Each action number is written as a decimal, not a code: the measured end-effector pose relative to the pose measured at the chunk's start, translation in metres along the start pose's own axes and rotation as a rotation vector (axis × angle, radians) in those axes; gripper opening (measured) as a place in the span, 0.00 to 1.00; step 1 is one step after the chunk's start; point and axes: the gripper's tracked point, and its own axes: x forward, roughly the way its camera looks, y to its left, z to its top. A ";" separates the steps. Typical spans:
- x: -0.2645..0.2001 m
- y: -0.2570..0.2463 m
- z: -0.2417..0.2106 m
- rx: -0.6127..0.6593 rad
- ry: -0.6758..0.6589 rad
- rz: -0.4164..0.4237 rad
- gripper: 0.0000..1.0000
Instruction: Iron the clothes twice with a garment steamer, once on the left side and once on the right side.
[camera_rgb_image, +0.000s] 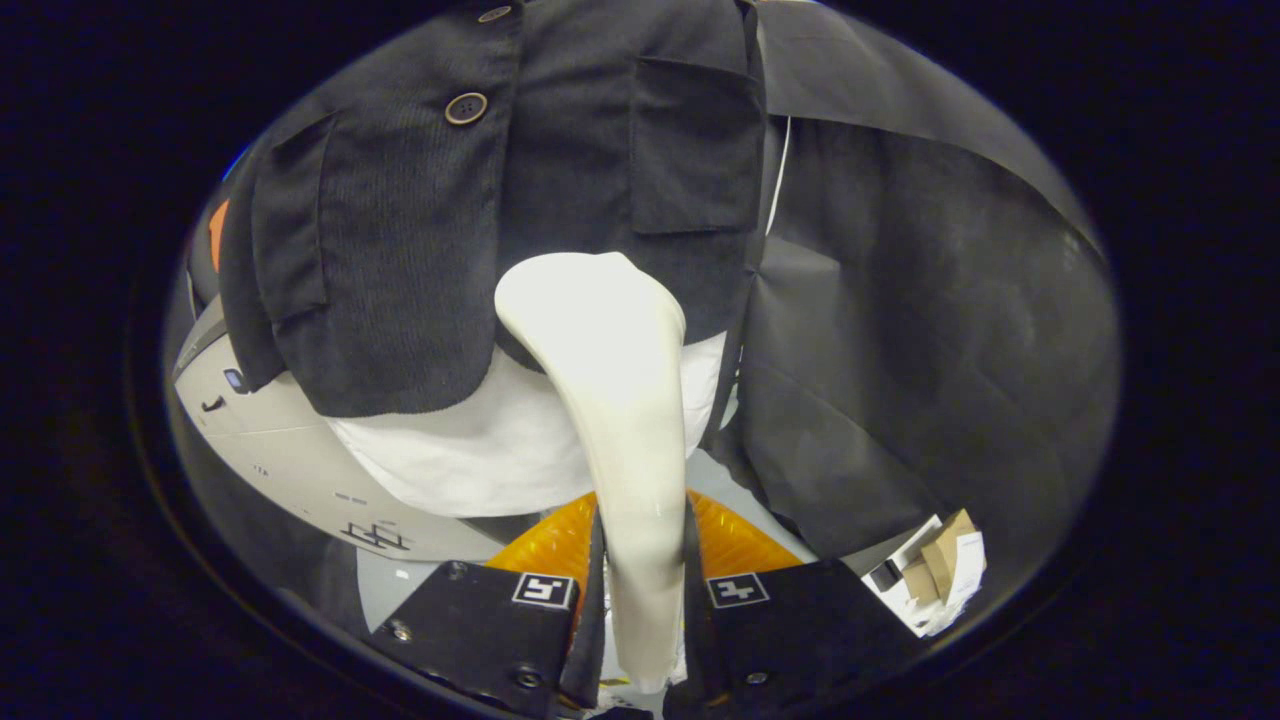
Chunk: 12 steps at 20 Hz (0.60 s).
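Black cloth wall behind the jacket (400, 230); gripper (645, 600) clamped tight on the steamer (610, 400) handle, head against the jacket's lower hem; linger there and it could scorch or slip onto the shirt (480, 450).

Steamer (620, 400): smooth glossy plastic, held in claw (640, 600); jacket (420, 250): matt ribbed cloth w/ shiny button (466, 108).

Dim booth, light from above and front. Steamer (610, 400) handle overexposed, glare washes out its surface detail; white cloth (480, 450) bright too. Jacket (400, 230) dark but weave and button sharp. Strong fisheye bend toward edges; box (945, 560) soft, warped. Gripper (640, 600) fingers, clamped on steamer, slightly blurred.
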 end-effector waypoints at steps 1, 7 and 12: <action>-0.001 -0.001 0.003 0.005 -0.003 -0.001 0.35; -0.019 -0.013 0.008 0.039 -0.034 0.002 0.35; -0.050 -0.022 0.012 0.065 -0.078 0.006 0.35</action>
